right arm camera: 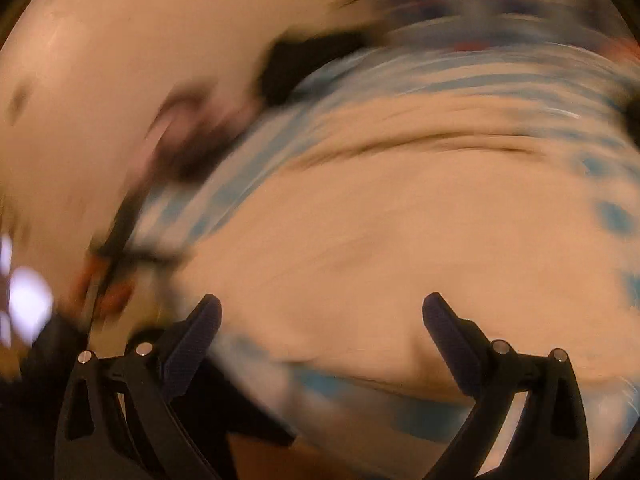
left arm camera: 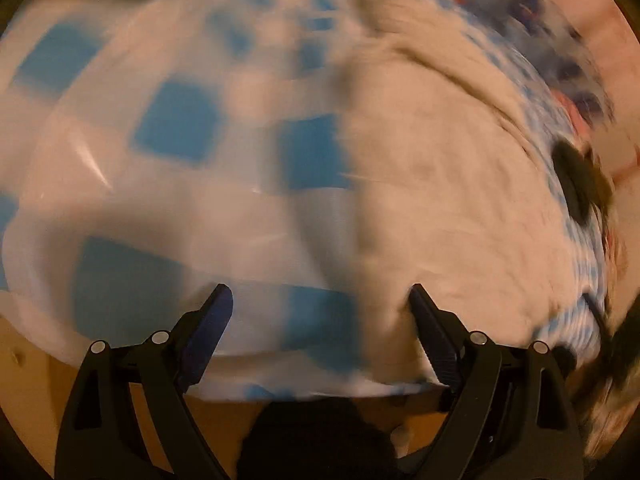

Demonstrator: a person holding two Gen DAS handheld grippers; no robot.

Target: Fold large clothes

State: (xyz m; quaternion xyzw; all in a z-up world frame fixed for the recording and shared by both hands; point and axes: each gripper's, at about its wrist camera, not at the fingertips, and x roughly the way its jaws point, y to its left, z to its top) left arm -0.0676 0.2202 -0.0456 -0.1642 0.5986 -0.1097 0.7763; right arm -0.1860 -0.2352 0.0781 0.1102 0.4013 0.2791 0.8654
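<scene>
White garment lies under both wide-apart tongs, untouched.

The garment lies spread on the cloth, which covers the table. In the left wrist view it sits right of centre, cloth stretching off to its left. The table's bare edge lies nearest, below the cloth's hem.

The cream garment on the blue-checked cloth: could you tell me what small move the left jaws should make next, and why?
Probably lower the left gripper onto the cream garment near its edge and close. Its jaws stand wide open and empty, the garment lies loose on the checked cloth, and nothing is gripped.
</scene>
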